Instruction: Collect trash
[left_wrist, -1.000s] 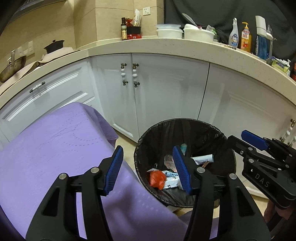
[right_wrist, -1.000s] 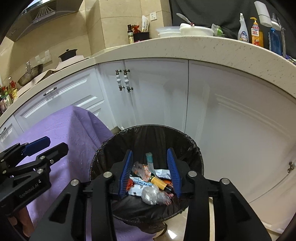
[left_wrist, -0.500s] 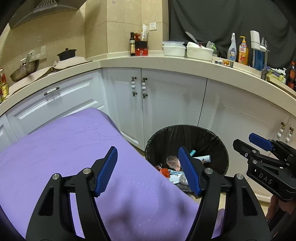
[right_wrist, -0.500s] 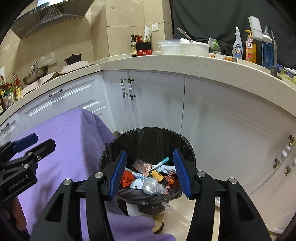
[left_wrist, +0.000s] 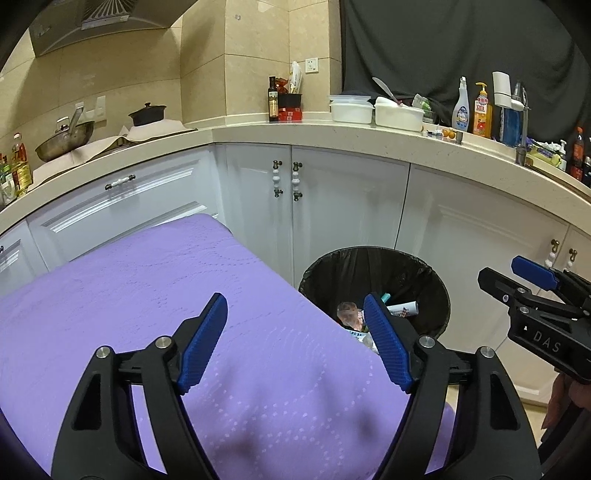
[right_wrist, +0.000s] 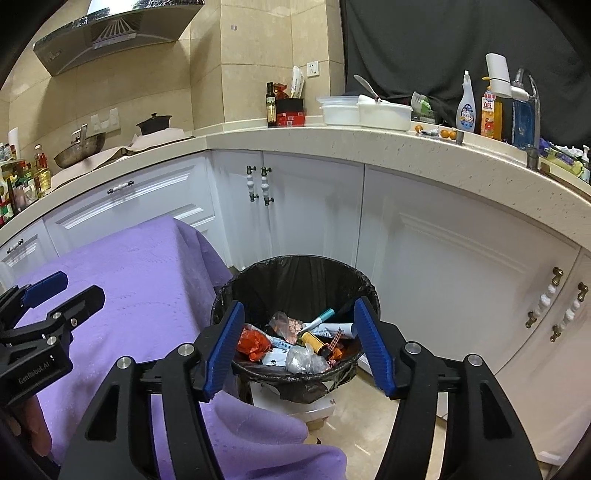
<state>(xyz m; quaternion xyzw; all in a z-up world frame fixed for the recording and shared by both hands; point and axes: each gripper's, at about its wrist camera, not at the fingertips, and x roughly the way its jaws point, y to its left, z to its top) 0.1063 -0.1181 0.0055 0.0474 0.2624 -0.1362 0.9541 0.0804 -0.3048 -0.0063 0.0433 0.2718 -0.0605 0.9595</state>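
A round bin with a black liner (right_wrist: 295, 273) (left_wrist: 373, 266) stands on the floor by the white cabinets. It holds trash: an orange wrapper (right_wrist: 253, 341), a clear crumpled bag (right_wrist: 304, 360), a teal marker (right_wrist: 319, 319) and a small yellow bottle (right_wrist: 314, 341). My left gripper (left_wrist: 295, 341) is open and empty above the purple-covered table (left_wrist: 129, 295). My right gripper (right_wrist: 299, 347) is open and empty above the bin. Each gripper shows at the edge of the other's view.
White cabinets (right_wrist: 314, 214) run under a curved stone counter (right_wrist: 406, 151) with bottles, white tubs and a wok. The purple cloth hangs down beside the bin. Beige floor tile (right_wrist: 362, 424) shows to the bin's right.
Both grippers have pulled back and up from the bin. The bin looks smaller and lower in both views. More of the purple table shows under the left gripper.
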